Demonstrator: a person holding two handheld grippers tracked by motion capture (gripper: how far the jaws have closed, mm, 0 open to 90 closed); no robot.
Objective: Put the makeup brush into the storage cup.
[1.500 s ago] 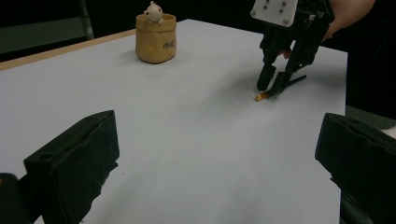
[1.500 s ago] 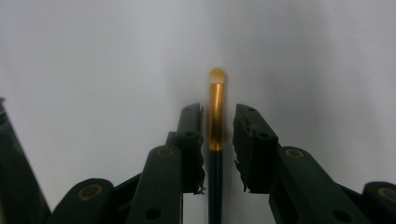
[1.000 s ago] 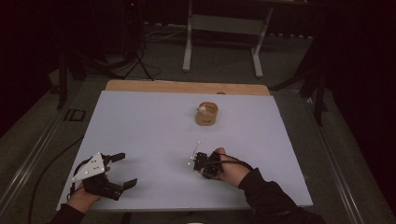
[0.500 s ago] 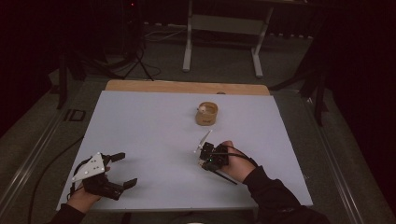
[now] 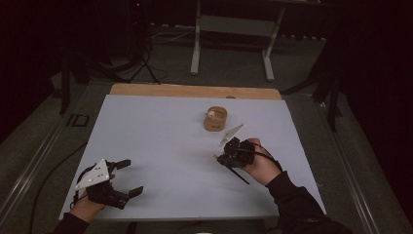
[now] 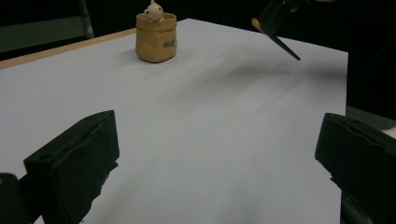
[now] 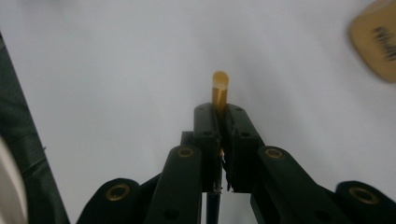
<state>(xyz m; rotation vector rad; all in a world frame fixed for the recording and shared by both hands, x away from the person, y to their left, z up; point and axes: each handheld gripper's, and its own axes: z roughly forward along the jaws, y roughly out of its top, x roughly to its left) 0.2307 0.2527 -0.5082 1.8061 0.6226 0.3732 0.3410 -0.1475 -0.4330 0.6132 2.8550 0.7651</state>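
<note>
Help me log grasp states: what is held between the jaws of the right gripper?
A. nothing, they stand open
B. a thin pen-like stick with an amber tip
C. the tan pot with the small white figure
B: in the right gripper view, the right gripper has its jaws shut on the thin amber-tipped stick; the tan pot stands apart on the table.

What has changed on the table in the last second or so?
The right gripper, shut on a thin dark stick with an orange tip, moved right and farther up the white table, toward the small tan pot holding a white figurine. The grip did not change. The left gripper stayed open at the near left; the pot did not move.
</note>
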